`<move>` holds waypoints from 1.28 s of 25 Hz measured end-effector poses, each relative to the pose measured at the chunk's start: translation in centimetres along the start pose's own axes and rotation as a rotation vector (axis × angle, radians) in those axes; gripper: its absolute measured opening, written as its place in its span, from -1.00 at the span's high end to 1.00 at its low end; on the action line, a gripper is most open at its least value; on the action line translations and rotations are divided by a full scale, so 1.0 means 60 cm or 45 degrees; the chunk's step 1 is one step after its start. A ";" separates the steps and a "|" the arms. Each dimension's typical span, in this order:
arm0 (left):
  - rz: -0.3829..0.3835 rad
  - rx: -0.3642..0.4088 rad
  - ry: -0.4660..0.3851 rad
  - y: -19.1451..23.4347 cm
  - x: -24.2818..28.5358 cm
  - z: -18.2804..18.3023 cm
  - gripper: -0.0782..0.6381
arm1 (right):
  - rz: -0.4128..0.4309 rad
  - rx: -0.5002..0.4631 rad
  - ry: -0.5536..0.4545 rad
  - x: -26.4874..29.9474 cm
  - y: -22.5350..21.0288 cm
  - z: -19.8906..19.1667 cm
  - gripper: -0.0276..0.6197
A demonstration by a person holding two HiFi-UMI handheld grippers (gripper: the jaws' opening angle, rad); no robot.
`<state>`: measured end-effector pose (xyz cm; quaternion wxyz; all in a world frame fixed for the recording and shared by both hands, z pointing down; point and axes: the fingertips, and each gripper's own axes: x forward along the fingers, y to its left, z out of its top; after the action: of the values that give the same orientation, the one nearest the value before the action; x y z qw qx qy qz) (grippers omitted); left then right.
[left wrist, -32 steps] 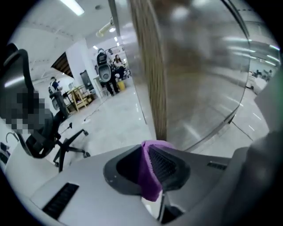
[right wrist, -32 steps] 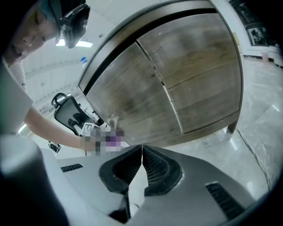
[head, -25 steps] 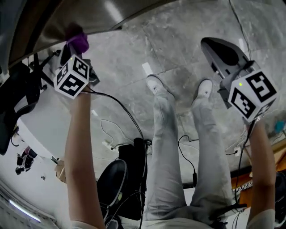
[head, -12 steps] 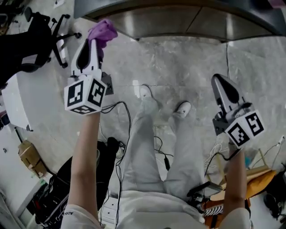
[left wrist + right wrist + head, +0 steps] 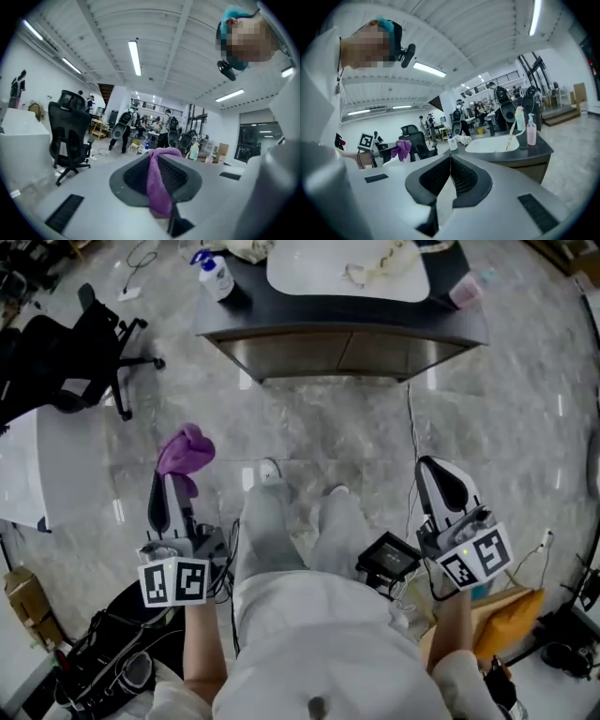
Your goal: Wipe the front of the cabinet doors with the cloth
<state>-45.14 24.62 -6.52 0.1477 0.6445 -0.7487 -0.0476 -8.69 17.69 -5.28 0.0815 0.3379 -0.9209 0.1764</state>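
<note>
The cabinet stands at the top of the head view, with its brown doors (image 5: 337, 352) under a dark counter that holds a white sink (image 5: 347, 268). My left gripper (image 5: 167, 482) is shut on a purple cloth (image 5: 185, 451), which bunches above its tips and hangs between the jaws (image 5: 159, 183). It is held well short of the doors. My right gripper (image 5: 433, 467) is shut with nothing in it, its tips meeting (image 5: 450, 157). The right gripper view shows the cabinet (image 5: 534, 164) ahead at the right and the cloth (image 5: 402, 149) at the left.
A black office chair (image 5: 66, 352) stands left of the cabinet, with a white table (image 5: 37, 474) nearer me. A spray bottle (image 5: 217, 277) and a pink bottle (image 5: 461, 289) stand on the counter. A black bag (image 5: 103, 662), cables and an orange bag (image 5: 511, 615) lie by my feet.
The head view has tilted up, so the whole cabinet top and sink now show. Both grippers sit lower in the picture and nearer my body. The cloth stays held.
</note>
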 end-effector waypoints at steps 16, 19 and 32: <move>-0.250 0.044 -0.153 -0.095 -0.130 0.273 0.63 | 0.032 -0.060 -0.259 -0.079 0.211 0.241 0.83; -0.379 -0.043 -0.144 -0.090 -0.128 0.268 0.63 | -0.035 -0.105 -0.288 -0.078 0.252 0.239 0.83; -0.675 -0.014 -0.045 0.048 -0.187 0.242 0.63 | -0.348 -0.045 -0.230 -0.074 0.456 0.168 0.83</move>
<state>-50.58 34.33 -21.35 0.1207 0.8164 -0.5558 -0.0999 -23.47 35.89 -23.16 0.0277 0.4729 -0.8730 0.1162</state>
